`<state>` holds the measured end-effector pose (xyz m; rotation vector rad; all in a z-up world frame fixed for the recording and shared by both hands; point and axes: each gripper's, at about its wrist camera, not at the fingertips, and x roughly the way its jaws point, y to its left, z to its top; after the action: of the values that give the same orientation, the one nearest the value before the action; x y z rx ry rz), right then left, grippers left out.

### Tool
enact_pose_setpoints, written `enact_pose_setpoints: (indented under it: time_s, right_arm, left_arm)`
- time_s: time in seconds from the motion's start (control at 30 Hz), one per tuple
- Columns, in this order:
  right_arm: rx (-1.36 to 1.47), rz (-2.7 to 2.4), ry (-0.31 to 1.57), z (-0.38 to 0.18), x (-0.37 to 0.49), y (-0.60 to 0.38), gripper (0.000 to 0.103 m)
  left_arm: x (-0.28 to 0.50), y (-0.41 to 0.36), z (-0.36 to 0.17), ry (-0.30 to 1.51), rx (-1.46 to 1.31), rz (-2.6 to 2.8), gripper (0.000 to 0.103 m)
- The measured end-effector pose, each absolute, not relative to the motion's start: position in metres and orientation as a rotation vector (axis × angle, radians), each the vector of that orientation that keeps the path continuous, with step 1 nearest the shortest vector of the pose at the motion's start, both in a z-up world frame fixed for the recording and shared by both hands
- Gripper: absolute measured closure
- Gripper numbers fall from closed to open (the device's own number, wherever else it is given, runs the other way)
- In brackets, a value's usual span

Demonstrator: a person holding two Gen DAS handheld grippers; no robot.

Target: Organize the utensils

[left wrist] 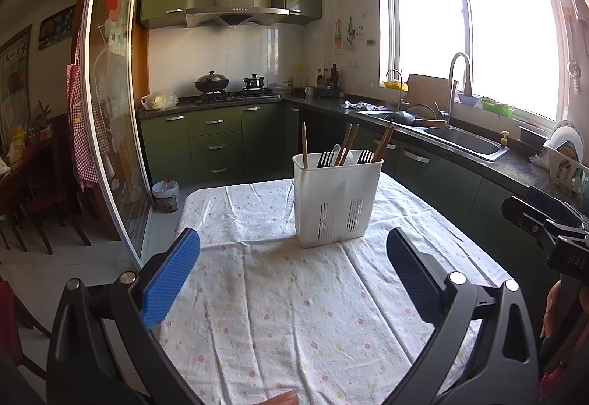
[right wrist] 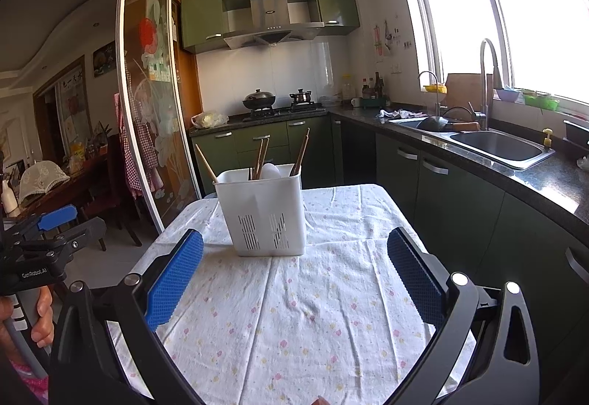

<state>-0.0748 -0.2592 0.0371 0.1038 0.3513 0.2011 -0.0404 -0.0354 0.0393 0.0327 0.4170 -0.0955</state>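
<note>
A: From the left wrist view: the left gripper (left wrist: 292, 276) hangs over a floral cloth (left wrist: 279, 313) on the tabletop, fingers (left wrist: 171, 281) spread wide and empty. A white utensil caddy (left wrist: 337, 201) stands ahead, holding chopsticks (left wrist: 304, 145) and a white spoon (left wrist: 337, 153). Letters "DAS" show on the right gripper (left wrist: 552, 232) at the frame's edge; whether its fingers are parted, I cannot tell here.

B: From the right wrist view: the right gripper (right wrist: 294, 274) is likewise spread wide, nothing between its fingers. The caddy (right wrist: 263, 213) sits near the cloth's far end. "GenRobot.AI" reads on the left gripper (right wrist: 48, 232). A sink (right wrist: 497, 145) lies well apart to the right.
</note>
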Motion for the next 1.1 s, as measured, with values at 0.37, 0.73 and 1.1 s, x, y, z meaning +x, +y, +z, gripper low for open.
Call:
enact_pose_setpoints:
  time_s: [0.37, 0.73, 1.1]
  right_arm:
    - [0.104, 0.202, 0.352, 0.0367, -0.0744, -0.2599, 0.004]
    - [0.105, 0.198, 0.354, 0.0368, -0.0757, -0.2576, 0.004]
    - [0.104, 0.192, 0.361, 0.0347, -0.0761, -0.2544, 0.004]
  left_arm:
    - [-0.0396, -0.0345, 0.039, 0.42, 0.031, -0.096, 0.007]
    - [-0.0391, -0.0344, 0.0389, 0.423, 0.032, -0.1, 0.007]
    - [-0.0336, -0.0352, 0.0382, 0.443, 0.023, -0.112, 0.007]
